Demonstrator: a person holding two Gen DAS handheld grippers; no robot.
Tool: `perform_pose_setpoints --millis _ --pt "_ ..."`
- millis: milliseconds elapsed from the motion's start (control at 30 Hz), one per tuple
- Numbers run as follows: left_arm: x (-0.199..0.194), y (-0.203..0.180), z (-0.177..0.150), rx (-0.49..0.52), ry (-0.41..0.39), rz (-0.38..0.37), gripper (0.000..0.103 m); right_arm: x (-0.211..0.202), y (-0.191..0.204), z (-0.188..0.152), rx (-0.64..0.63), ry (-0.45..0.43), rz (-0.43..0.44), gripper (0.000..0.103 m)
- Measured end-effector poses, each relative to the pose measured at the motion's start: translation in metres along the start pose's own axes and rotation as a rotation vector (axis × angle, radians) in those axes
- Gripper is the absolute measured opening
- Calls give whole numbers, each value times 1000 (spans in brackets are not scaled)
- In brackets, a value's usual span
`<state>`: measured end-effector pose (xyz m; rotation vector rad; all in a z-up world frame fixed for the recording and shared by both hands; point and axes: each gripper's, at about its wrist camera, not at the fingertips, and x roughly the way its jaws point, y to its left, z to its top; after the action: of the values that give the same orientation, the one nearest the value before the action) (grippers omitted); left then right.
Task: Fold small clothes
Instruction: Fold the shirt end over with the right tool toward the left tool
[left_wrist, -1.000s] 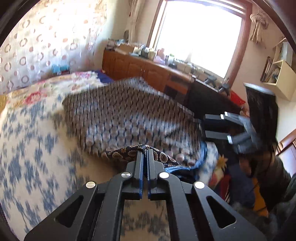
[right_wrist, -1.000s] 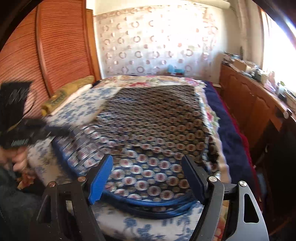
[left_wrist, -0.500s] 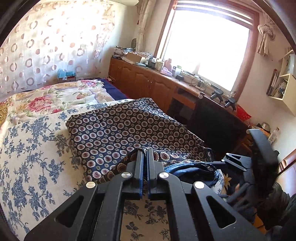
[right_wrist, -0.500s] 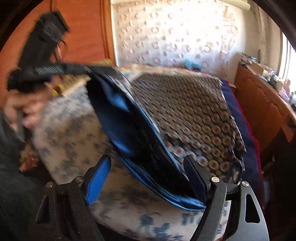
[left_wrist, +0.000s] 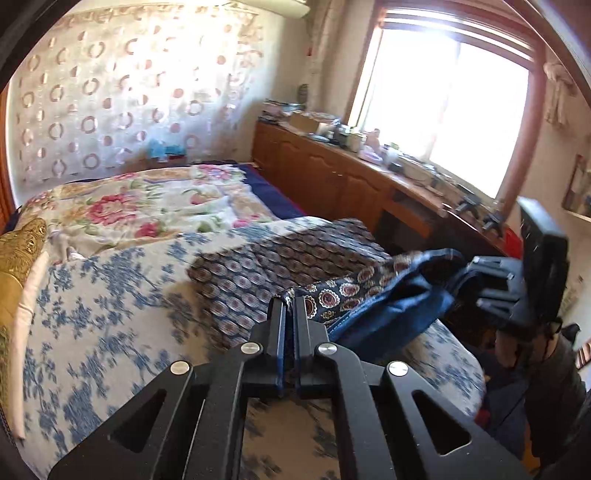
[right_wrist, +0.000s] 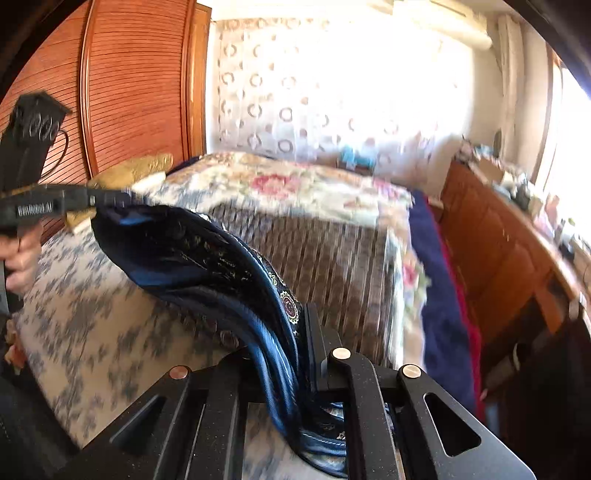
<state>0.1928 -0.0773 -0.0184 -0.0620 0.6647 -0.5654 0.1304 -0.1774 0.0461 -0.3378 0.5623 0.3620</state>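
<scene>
The patterned garment (left_wrist: 280, 266) is thin woven cloth with a smooth, slightly glossy blue lining (it catches the light). The grippers' bodies look matt black plastic with shiny metal rivets. The cabinets (left_wrist: 325, 177) are varnished wood.

One marking found. In the right wrist view, the black body of the left tongs (right_wrist: 110, 199), at the picture's left edge, carries white lettering along its side. It is blurred; it appears to read "GenRobot.AI", but the letters cannot be confirmed. No other readable text, numbers or signs.
</scene>
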Motion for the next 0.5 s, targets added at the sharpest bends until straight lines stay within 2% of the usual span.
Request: perform_pose_setpoints --millis 167,333,400,433,467,500 --pt "31 28 16 -26 16 43 4 42 -4 38 -50 -18 3 8" --pt "56 50 27 -51 30 58 6 110 -18 50 -49 13 29 7" --pt "62 55 30 -43 26 73 12 129 -21 54 -56 27 38 7" --pt "63 56 32 -37 21 88 20 137 -24 56 -58 37 40 7" --pt "63 58 33 -26 9 121 33 139 -25 56 -57 42 39 7" --pt "62 60 35 -18 -4 134 38 146 -27 58 -54 49 43 7"
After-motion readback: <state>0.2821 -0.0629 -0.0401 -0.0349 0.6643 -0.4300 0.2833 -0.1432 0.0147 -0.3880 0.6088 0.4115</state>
